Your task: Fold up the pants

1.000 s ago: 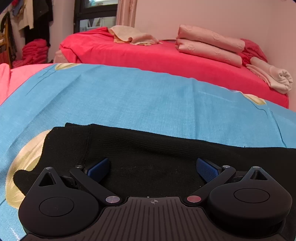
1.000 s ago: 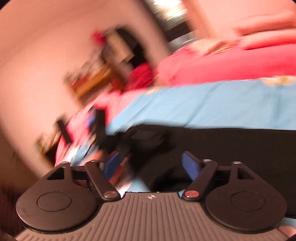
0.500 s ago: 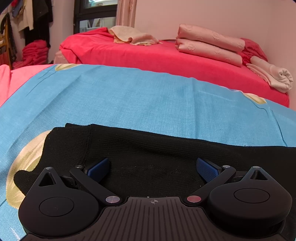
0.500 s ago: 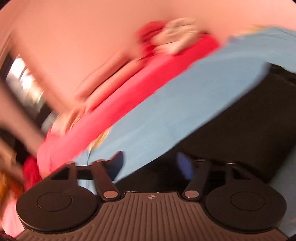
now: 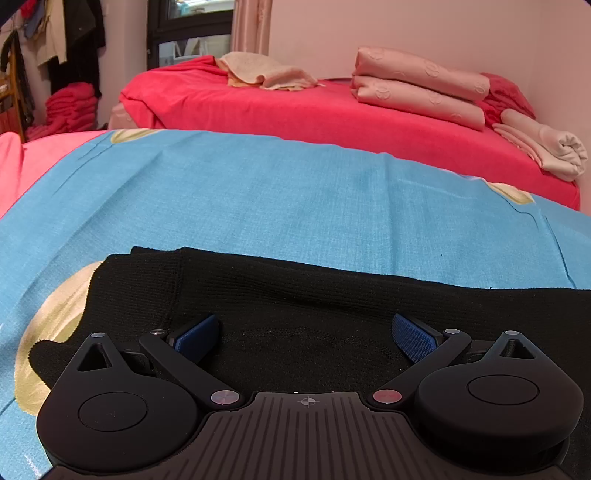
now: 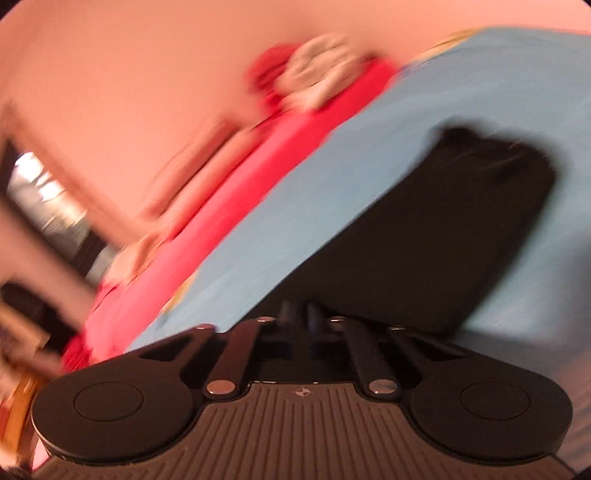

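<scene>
Blue bedsheet (image 5: 295,206) covers the work surface, broad and bare beyond the garment's far edge. Black knit pants (image 5: 332,295) lie flat along its near side, straight-edged, cuff end rounded in the blurred right view. Left gripper (image 5: 304,334) hangs over them, jaws spread wide, holding nothing. Right gripper (image 6: 300,314) has just closed, fingers together above the pants; whether cloth is pinched cannot be told.

Blue sheet (image 5: 295,206) with pale yellow patches covers the near bed. Behind it, red bed (image 5: 314,118) carries two stacked pink folded blankets (image 5: 417,90), a crumpled beige cloth (image 5: 266,75), a rolled cream cloth (image 5: 546,149). Red folded pile (image 5: 70,105) far left, under hanging clothes (image 5: 70,33).
</scene>
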Tool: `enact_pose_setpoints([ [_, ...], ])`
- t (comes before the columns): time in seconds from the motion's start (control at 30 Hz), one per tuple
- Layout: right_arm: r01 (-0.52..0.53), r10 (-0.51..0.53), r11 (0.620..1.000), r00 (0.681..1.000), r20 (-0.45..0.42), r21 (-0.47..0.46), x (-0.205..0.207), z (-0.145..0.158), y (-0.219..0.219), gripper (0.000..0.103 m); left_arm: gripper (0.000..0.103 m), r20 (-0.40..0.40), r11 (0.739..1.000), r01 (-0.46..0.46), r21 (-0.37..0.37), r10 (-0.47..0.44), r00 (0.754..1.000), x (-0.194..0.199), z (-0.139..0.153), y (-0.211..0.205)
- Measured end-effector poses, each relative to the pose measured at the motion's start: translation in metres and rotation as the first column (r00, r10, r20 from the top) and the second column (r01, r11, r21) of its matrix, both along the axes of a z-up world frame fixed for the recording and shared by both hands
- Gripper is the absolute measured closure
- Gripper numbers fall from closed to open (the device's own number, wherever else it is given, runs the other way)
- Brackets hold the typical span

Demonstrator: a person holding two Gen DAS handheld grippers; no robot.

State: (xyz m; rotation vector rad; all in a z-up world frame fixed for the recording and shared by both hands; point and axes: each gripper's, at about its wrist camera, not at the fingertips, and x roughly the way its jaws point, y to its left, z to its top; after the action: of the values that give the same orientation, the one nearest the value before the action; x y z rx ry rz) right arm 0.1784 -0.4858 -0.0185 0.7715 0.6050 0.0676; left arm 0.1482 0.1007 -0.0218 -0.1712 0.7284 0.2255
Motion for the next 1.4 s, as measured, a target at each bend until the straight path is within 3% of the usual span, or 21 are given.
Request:
enact_pose_setpoints([
  [0.1,0.159,-0.162,0.985,0.986,-0.04,-0.068,-0.01,0.006,-0.039,0.099,0.0,0.0,1.0,0.0,0.0,0.0,1.0,0.0,0.0,0.0],
  [0.13,0.223,-0.227,0.972,0.972,-0.054,-0.071,-0.018,0.011,-0.044,0.088,0.0,0.0,1.0,0.0,0.0,0.0,1.0,0.0,0.0,0.0],
  [0.2,0.319,-0.325,0.942,0.944,-0.053,-0.106,-0.039,0.027,-0.049,0.054,0.0,0.0,1.0,0.0,0.0,0.0,1.0,0.0,0.0,0.0],
  [0.23,0.326,-0.336,0.937,0.94,-0.065,-0.127,-0.051,0.029,-0.055,0.032,0.0,0.0,1.0,0.0,0.001,0.0,1.0,0.0,0.0,0.0],
  [0.3,0.276,-0.288,0.952,0.955,-0.076,-0.132,-0.067,0.037,-0.048,0.03,0.0,0.0,1.0,0.0,0.0,0.0,1.0,0.0,0.0,0.0],
  [0.37,0.192,-0.198,0.979,0.974,-0.108,-0.063,-0.076,0.033,-0.031,0.029,0.0,0.0,1.0,0.0,0.0,0.0,1.0,0.0,0.0,0.0],
  [0.5,0.106,-0.089,0.992,0.971,-0.223,0.067,-0.069,0.011,-0.018,0.028,0.0,0.0,1.0,0.0,0.0,0.0,1.0,0.0,0.0,0.0],
  [0.83,0.087,-0.082,0.995,0.992,-0.096,0.049,-0.006,-0.001,0.004,0.017,0.0,-0.006,0.999,-0.01,0.043,0.01,1.0,0.0,0.001,-0.006],
  [0.97,0.127,-0.127,0.992,0.992,-0.017,0.001,-0.005,-0.005,0.012,0.015,0.0,-0.007,0.998,-0.013,0.069,0.013,1.0,0.0,0.001,-0.01],
  [1.1,0.152,-0.154,0.984,0.988,-0.017,-0.092,-0.003,-0.002,0.028,0.018,0.0,-0.008,0.998,-0.012,0.065,0.012,1.0,0.0,0.001,-0.009],
  [1.23,0.174,-0.186,0.966,0.981,-0.045,-0.192,-0.001,-0.001,0.04,0.062,0.0,-0.009,0.998,-0.011,0.066,0.012,1.0,0.0,0.001,-0.009],
  [1.4,0.199,-0.214,0.949,0.976,-0.036,-0.246,-0.003,-0.002,0.045,0.076,0.0,-0.008,0.998,-0.011,0.066,0.012,1.0,0.0,0.001,-0.009],
])
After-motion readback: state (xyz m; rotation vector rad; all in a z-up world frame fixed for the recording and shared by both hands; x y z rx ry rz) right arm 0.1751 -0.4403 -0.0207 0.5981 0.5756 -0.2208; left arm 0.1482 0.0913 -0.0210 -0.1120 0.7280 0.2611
